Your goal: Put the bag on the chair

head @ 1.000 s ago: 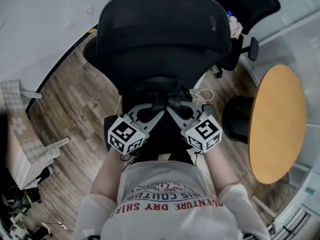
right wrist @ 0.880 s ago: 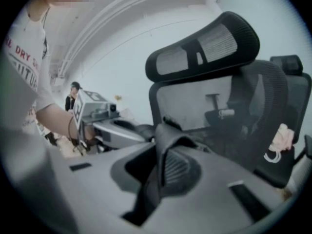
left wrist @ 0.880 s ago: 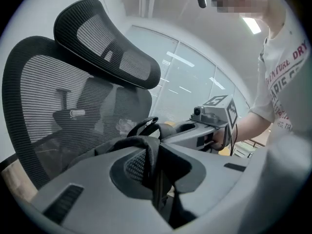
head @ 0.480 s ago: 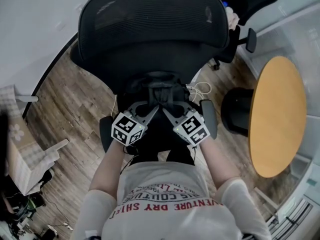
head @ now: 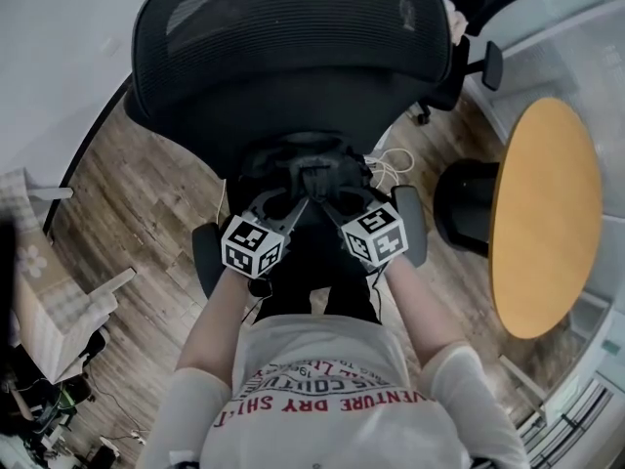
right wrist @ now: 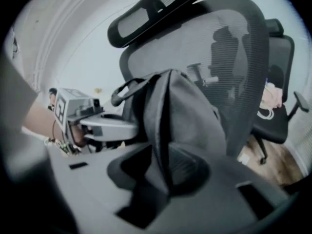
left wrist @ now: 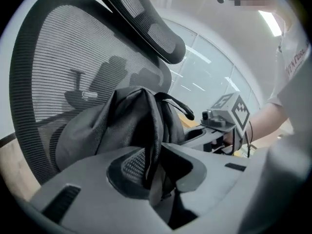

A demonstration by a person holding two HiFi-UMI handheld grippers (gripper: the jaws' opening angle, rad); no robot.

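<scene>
The bag (head: 314,176), dark grey and slumped, sits at the back edge of the chair (head: 283,47), close against the foot of the mesh backrest and between the two armrests. From above I can't tell whether its bottom fully rests on the seat. The left gripper (left wrist: 155,167) has a fold of the bag's fabric running between its jaws, and the right gripper (right wrist: 165,177) has a matching fold on the other side. Both pairs of jaws are opening, with the cloth touching the pads. A carry strap (left wrist: 176,106) loops free at the top of the bag.

It looks like the letting-go step. To do it well, I'd say both grippers should part evenly so the bag settles straight down without tipping to one side. They should then draw back toward the person without snagging the fabric or that loose strap.

Room is tight ahead, because the backrest blocks any forward move. The right armrest (head: 408,225) and left armrest (head: 205,260) hem in the sides. The way out is up and back over the front edge of the seat. Beyond the chair, a round wooden table (head: 542,213) stands near on the right. A second chair (head: 479,37) is behind, and the wooden floor (head: 156,203) lies open on the left.
</scene>
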